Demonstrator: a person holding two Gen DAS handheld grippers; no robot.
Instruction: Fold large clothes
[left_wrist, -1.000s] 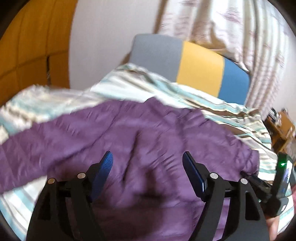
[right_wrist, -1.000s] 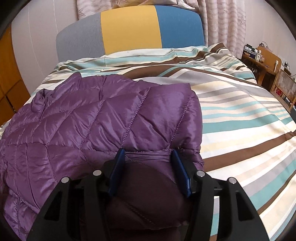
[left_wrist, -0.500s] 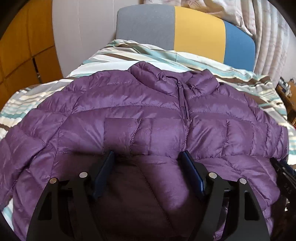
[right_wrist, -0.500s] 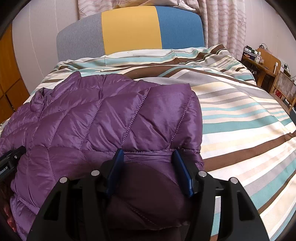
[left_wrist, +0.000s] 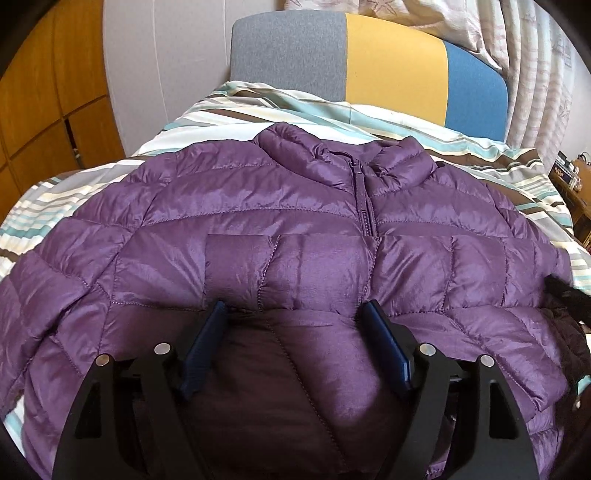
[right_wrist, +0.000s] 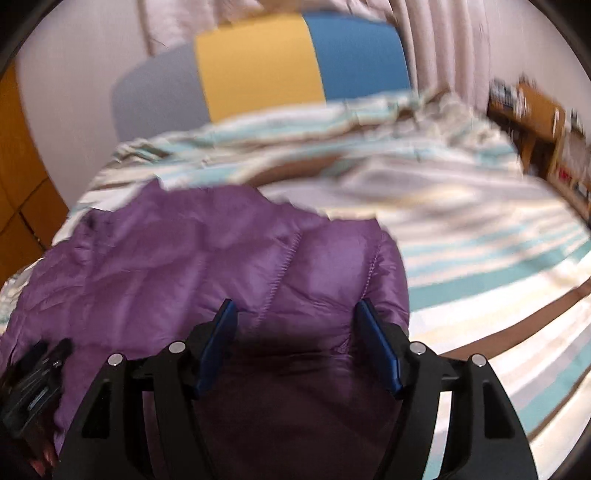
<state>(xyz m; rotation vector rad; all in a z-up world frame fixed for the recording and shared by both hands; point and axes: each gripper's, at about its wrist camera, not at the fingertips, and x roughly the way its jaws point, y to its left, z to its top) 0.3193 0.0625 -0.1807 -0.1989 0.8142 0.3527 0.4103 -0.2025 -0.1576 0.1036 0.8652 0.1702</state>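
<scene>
A purple quilted puffer jacket (left_wrist: 295, 229) lies front up on the striped bed, collar and zip toward the headboard. My left gripper (left_wrist: 295, 314) is open, its blue fingers spread over the jacket's lower front, with a fold of fabric bulging between them. My right gripper (right_wrist: 297, 310) is open too, over the jacket's right part (right_wrist: 221, 258), which shows blurred. The other gripper shows as a dark shape at the right edge of the left wrist view (left_wrist: 569, 299) and at the lower left of the right wrist view (right_wrist: 33, 380).
The bed has a striped teal, brown and cream cover (right_wrist: 480, 251) and a grey, yellow and blue headboard (left_wrist: 388, 70). Orange wooden cabinets (left_wrist: 44, 110) stand at the left. Curtains (left_wrist: 535, 55) and a wooden side table with clutter (right_wrist: 535, 110) are at the right.
My left gripper swung to face the jacket's front and came down onto it. My right gripper has just started moving, so its view is blurred, and the jacket's side looks lifted and bunched.
</scene>
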